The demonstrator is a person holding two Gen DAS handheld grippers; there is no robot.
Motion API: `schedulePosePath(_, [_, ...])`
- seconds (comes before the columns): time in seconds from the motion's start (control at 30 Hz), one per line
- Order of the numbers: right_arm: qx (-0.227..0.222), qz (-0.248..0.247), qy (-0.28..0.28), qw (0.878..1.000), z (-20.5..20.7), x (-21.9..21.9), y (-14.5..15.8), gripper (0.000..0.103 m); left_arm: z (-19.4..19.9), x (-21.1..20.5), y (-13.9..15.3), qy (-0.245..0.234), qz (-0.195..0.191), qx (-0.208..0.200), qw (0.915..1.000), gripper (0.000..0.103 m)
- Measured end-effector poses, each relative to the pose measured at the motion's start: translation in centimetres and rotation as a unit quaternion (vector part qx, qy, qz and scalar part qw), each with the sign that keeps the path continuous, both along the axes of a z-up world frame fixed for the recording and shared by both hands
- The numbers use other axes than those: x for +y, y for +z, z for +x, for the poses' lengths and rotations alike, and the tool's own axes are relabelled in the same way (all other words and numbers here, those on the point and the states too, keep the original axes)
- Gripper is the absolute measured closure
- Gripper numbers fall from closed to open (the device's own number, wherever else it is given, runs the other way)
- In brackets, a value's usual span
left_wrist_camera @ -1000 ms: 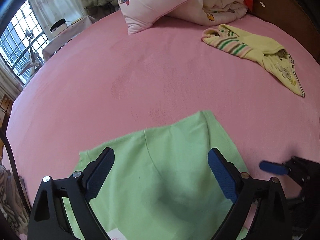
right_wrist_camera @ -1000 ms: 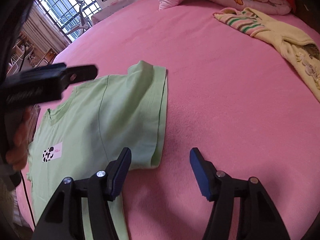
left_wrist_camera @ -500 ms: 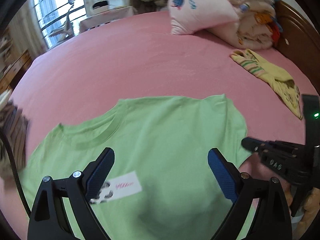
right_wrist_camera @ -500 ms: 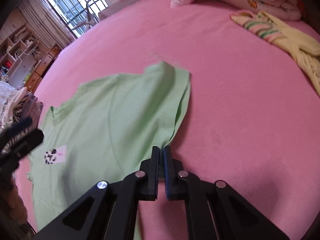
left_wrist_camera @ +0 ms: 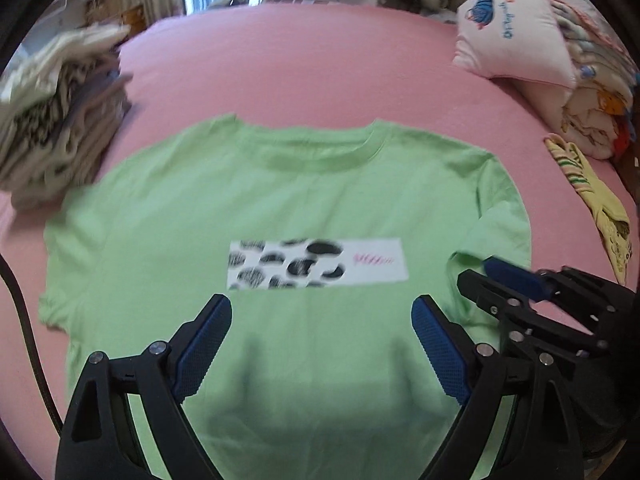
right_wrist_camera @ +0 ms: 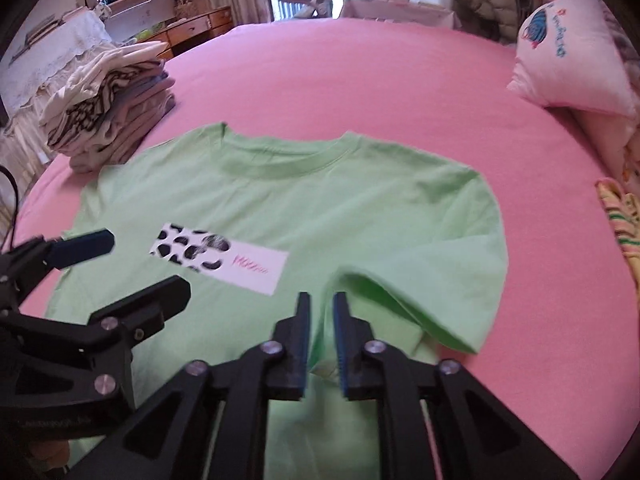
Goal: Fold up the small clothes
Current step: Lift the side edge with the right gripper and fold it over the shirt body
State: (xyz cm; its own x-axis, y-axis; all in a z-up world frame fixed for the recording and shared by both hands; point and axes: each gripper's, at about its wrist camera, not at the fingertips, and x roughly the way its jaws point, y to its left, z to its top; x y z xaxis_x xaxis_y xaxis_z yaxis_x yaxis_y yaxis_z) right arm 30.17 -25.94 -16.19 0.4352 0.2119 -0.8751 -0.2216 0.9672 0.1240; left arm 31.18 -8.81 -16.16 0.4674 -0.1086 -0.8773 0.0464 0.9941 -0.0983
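Since a second ago both views have swung round, so that the green T-shirt [left_wrist_camera: 280, 200] now lies collar-away and square to the cameras, where before only its right sleeve [right_wrist_camera: 440, 288] and side showed. That sleeve has been drawn inward: it now lies partly doubled over the body of the shirt, with a raised fold at its hem.

The shirt lies face up on the pink bedsheet [right_wrist_camera: 360, 80], its printed patch [left_wrist_camera: 316, 263] across the chest, its long axis running from the collar toward the grippers. A stack of folded clothes [right_wrist_camera: 108, 104] sits just beyond its left shoulder; a yellow striped garment [left_wrist_camera: 592, 208] and a pillow [left_wrist_camera: 516, 32] lie off to the right.

The right gripper [right_wrist_camera: 320, 320] is opening, its jaws only narrowly parted, with green fabric showing in the gap just below the folded sleeve; the pads seem to be letting the cloth go. The left gripper [left_wrist_camera: 320, 344] hangs over the lower middle of the shirt, jaws wide and closing slightly, gripping nothing.

The left sleeve [left_wrist_camera: 76, 248] still lies spread flat, away to the left of the left gripper's fingers, and that gripper is plainly the nearer one for folding it in.
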Motion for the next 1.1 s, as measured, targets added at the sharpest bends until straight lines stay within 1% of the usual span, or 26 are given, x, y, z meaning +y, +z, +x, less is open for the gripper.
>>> schedulePosePath(0.03, [0.0, 0.007, -0.003, 1.0, -0.2, -0.2, 0.1, 0.064, -0.2, 0.3, -0.5, 0.002, -0.003, 0.007, 1.0, 0.012])
schedulePosePath(0.07, [-0.002, 0.014, -0.005, 1.0, -0.6, -0.3, 0.3, 0.058, -0.4, 0.4, -0.6, 0.001, -0.003, 0.007, 1.0, 0.012])
schedulePosePath(0.1, [-0.002, 0.023, -0.009, 1.0, -1.0, -1.0, 0.9, 0.056, -0.6, 0.3, -0.7, -0.001, -0.003, 0.006, 1.0, 0.012])
schedulePosePath(0.2, [0.0, 0.05, -0.021, 0.999, -1.6, -3.2, 2.9, 0.056, -1.4, -0.7, -0.6, -0.016, 0.002, -0.005, 0.9999, 0.012])
schedulePosePath(0.27, [0.0, 0.062, -0.036, 0.997, -1.4, -4.8, 4.2, 0.056, -1.9, -1.8, -0.4, -0.037, 0.002, -0.015, 0.9992, 0.012])
schedulePosePath(0.37, [0.007, 0.081, -0.082, 0.993, -0.3, -8.8, 6.1, 0.056, -2.2, -3.4, -0.2, -0.069, 0.003, -0.024, 0.9973, 0.012])
schedulePosePath(0.43, [0.015, 0.097, -0.11, 0.989, 0.5, -11.0, 6.4, 0.056, -2.2, -4.5, -0.5, -0.086, 0.002, -0.024, 0.996, 0.012])
schedulePosePath(0.47, [0.019, 0.104, -0.119, 0.987, 0.7, -11.8, 6.4, 0.056, -2.0, -5.0, -0.7, -0.095, -0.005, -0.02, 0.9953, 0.012])
schedulePosePath(0.5, [0.028, 0.113, -0.131, 0.984, 1.0, -12.6, 6.0, 0.056, -1.8, -5.5, -0.9, -0.099, -0.013, -0.015, 0.9949, 0.012])
schedulePosePath(0.57, [0.058, 0.139, -0.15, 0.977, 1.6, -13.8, 4.3, 0.056, -1.3, -6.1, -1.2, -0.102, -0.029, -0.009, 0.9943, 0.012])
schedulePosePath(0.6, [0.069, 0.146, -0.153, 0.975, 1.8, -13.9, 3.6, 0.056, -1.1, -6.5, -1.2, -0.103, -0.037, -0.007, 0.994, 0.012])
schedulePosePath(0.67, [0.099, 0.166, -0.158, 0.968, 1.9, -14.1, 1.2, 0.056, -0.7, -7.1, -1.4, -0.102, -0.05, -0.006, 0.9935, 0.012])
schedulePosePath(0.8, [0.122, 0.173, -0.155, 0.965, 1.8, -13.4, -1.6, 0.058, -0.2, -8.2, -1.5, -0.105, -0.058, -0.009, 0.9927, 0.013])
schedulePosePath(0.87, [0.132, 0.178, -0.153, 0.963, 1.8, -13.1, -2.6, 0.062, 0.0, -8.8, -1.7, -0.106, -0.053, -0.009, 0.9929, 0.019])
schedulePosePath(0.93, [0.136, 0.18, -0.152, 0.962, 1.8, -12.9, -3.2, 0.064, 0.3, -9.1, -2.2, -0.107, -0.055, -0.001, 0.9928, 0.035])
schedulePosePath(1.0, [0.138, 0.184, -0.152, 0.961, 1.7, -12.8, -3.4, 0.066, 0.7, -9.4, -2.8, -0.105, -0.065, 0.014, 0.9923, 0.042])
schedulePosePath(1.1, [0.138, 0.189, -0.152, 0.96, 1.6, -13.1, -3.6, 0.071, 1.2, -9.5, -3.7, -0.098, -0.083, 0.03, 0.9913, 0.044])
